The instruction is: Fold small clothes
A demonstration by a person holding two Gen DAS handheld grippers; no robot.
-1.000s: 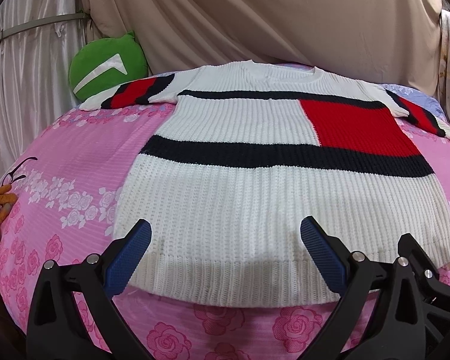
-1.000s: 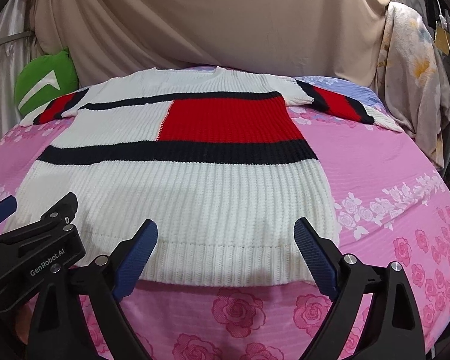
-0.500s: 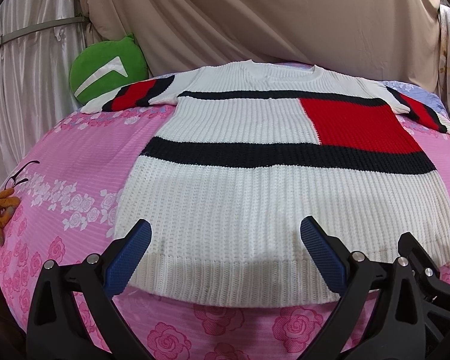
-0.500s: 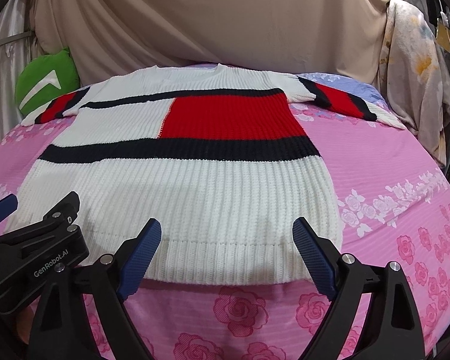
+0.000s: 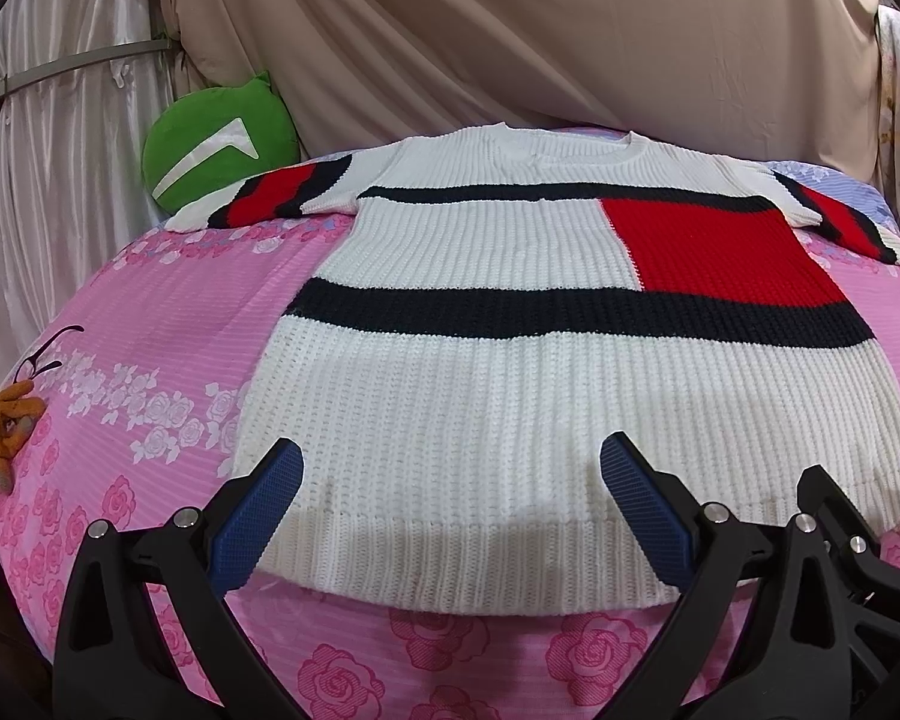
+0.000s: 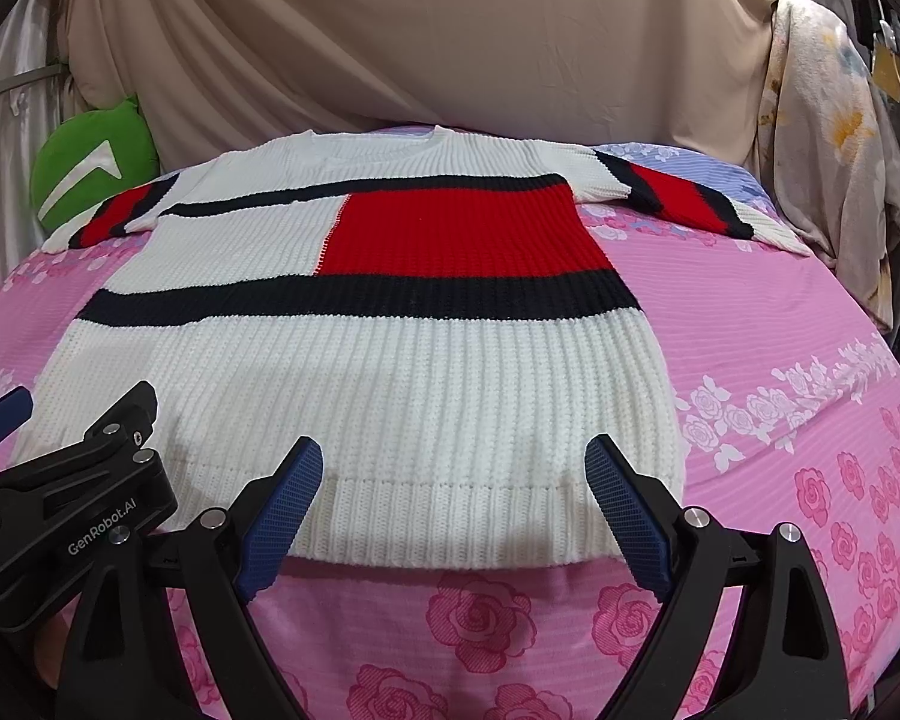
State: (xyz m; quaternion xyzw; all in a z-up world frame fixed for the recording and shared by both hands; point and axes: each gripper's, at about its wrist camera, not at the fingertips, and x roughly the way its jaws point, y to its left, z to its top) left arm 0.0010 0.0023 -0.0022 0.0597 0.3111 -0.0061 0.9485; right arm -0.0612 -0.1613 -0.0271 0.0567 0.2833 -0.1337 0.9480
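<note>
A white knit sweater (image 5: 510, 408) (image 6: 354, 396) with black bands, a red block and striped sleeves lies flat and spread out on the pink bed, hem toward me. My left gripper (image 5: 450, 480) hovers open over the hem's left half, blue pads wide apart, nothing between them. My right gripper (image 6: 453, 474) stands open over the hem's right half, also empty. The left gripper's body (image 6: 72, 510) shows at the lower left of the right wrist view; the right gripper's body (image 5: 840, 540) shows at the lower right of the left wrist view.
A pink rose-print sheet (image 5: 150, 372) (image 6: 780, 420) covers the bed. A green cushion (image 5: 216, 144) (image 6: 90, 168) sits at the back left. An orange plush toy (image 5: 0, 420) and glasses (image 5: 45, 354) lie at the left edge. Beige drapes hang behind; floral cloth (image 6: 822, 138) hangs at right.
Both grippers have edged slightly forward toward the hem; the sweater lies as before and both stay open.
</note>
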